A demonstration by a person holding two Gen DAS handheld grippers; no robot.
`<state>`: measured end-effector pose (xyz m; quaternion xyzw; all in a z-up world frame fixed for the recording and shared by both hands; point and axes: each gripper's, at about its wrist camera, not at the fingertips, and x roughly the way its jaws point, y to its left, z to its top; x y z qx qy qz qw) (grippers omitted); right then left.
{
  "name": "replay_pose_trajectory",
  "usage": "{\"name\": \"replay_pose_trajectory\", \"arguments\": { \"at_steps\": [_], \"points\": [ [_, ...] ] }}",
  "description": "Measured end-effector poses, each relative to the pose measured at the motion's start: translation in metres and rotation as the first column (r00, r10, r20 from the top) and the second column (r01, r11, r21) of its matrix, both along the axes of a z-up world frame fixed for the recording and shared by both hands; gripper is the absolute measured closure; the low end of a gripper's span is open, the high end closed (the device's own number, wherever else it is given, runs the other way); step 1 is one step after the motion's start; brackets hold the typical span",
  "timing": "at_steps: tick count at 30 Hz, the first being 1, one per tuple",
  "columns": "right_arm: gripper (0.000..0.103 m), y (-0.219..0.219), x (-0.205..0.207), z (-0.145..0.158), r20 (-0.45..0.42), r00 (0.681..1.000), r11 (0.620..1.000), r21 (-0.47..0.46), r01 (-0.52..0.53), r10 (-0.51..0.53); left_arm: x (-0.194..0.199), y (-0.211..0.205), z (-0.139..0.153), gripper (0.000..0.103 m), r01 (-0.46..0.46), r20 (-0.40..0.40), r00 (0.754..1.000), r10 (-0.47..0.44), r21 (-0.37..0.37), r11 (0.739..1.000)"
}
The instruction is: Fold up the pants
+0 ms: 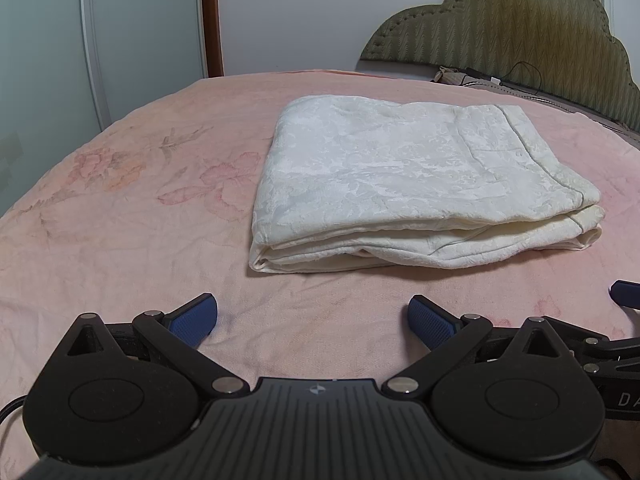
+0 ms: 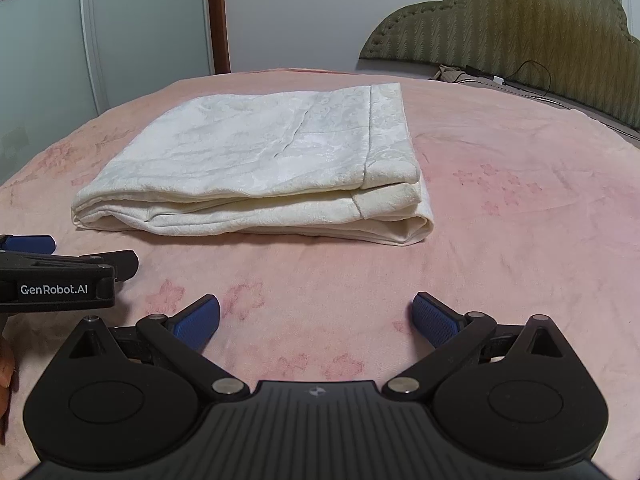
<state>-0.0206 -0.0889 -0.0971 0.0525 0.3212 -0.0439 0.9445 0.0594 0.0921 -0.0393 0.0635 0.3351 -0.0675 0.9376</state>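
The cream pants [image 1: 420, 184] lie folded on the pink bed [image 1: 120, 240], both the left tongs [image 1: 313, 316] and right tongs [image 2: 316, 316] released and empty, so folding looks finished, at most needing tidying.

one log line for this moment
stage: fold looks done | cream textured pants: folded stack on pink floral bedspread | left hand-held gripper: open, empty, short of stack | right hand-held gripper: open, empty

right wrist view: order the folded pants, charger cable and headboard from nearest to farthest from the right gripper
1. Folded pants: ahead and slightly left of the open right gripper, on the pink bedspread.
2. Charger cable: far right, at the bed's head.
3. Headboard: behind the cable, against the wall.
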Motion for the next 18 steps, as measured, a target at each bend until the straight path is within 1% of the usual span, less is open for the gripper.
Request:
{"name": "replay_pose_trajectory", "arguments": {
  "at_steps": [6, 9, 18],
  "points": [
    [0.000, -0.0025, -0.0002, 0.0004, -0.001, 1.000, 1.000, -0.001, 0.009, -0.009, -0.0015, 0.0000, 0.0005, 0.000, -0.006, 0.003, 1.000, 0.006, 0.002, 1.000],
    [0.000, -0.0040, 0.0002, 0.0004, -0.002, 0.999, 0.999, -0.002, 0.045, -0.045, -0.0028, -0.0010, 0.0003, 0.000, -0.013, 0.005, 1.000, 0.013, 0.006, 1.000],
    [0.000, -0.0028, 0.0016, 0.0003, -0.005, 0.999, 0.999, -0.007, 0.042, -0.042, -0.0024, -0.0004, 0.0002, 0.000, -0.014, 0.004, 1.000, 0.014, 0.004, 1.000]
  ]
}}
